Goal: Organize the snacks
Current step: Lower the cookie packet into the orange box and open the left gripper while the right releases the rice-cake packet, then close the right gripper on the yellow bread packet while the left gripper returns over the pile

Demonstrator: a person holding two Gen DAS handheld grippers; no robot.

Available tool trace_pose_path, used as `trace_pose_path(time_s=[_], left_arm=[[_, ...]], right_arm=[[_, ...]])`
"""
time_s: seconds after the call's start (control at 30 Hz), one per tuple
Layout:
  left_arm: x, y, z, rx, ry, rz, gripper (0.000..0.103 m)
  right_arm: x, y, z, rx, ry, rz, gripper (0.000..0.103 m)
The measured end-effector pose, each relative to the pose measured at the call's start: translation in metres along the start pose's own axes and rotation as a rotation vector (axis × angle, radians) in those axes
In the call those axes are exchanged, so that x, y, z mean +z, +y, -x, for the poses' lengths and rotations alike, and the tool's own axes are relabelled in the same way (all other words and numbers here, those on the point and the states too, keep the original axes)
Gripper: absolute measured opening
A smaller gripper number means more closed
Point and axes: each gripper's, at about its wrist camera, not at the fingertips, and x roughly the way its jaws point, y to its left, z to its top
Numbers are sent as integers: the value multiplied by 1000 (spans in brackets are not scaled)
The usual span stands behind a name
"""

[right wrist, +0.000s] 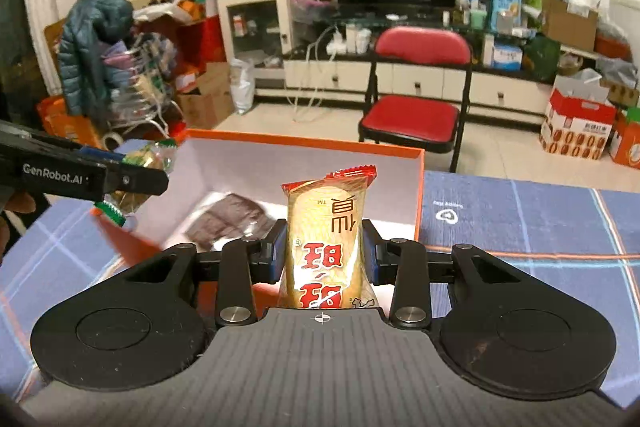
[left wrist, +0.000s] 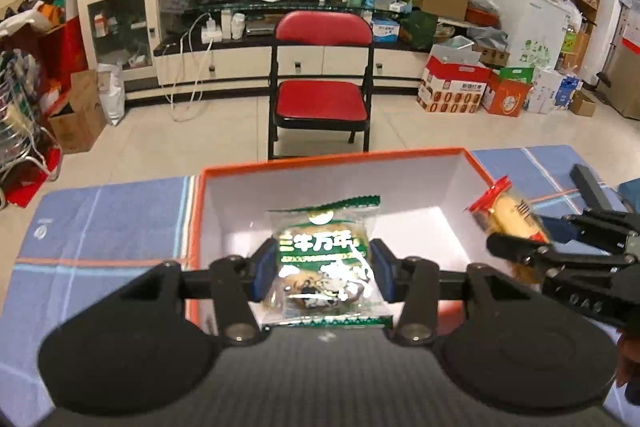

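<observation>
An orange box with a white inside [left wrist: 400, 163] [right wrist: 418, 187] stands on the blue checked tablecloth. My left gripper [left wrist: 323, 269] is shut on a green-and-clear biscuit packet [left wrist: 326, 263] and holds it over the box; it also shows in the right wrist view [right wrist: 140, 167]. My right gripper [right wrist: 323, 255] is shut on a yellow rice-cracker packet with red ends [right wrist: 326, 243], held over the box's near right side; it shows in the left wrist view [left wrist: 508, 215]. A dark brown packet [right wrist: 228, 219] lies on the box floor.
A red folding chair [left wrist: 322, 87] [right wrist: 416, 95] stands on the floor just beyond the table. The blue tablecloth [left wrist: 104, 223] [right wrist: 540, 219] extends on both sides of the box. A TV stand, cartons and shelves line the far wall.
</observation>
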Motion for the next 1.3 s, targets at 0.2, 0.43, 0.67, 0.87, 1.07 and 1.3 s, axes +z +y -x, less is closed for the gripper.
trace_pose_path(time_s=[0.2,0.43,0.67,0.87,1.07,1.3], left_arm=[[14,-6,-49,-17,34,0,48],[13,-12,-71,-16,51,-18,48],[12,-20,-83,-1,58,-47,48],[7,-32,-89,57,50,-132,59],[9,-35,-71,66,6,-153,60],[-5,-38,-27,41,-36,-151,61]], right_arm=[[11,-11,-43,1,24,5,19],[10,-11,-63,1,48,42,19],[10,-8,-69,-1,50,55,20],[7,-4,-72,9,65,54,20],[9,-2,-59,17,35,37,22],[-3,8,-3,29,-16,15,24]])
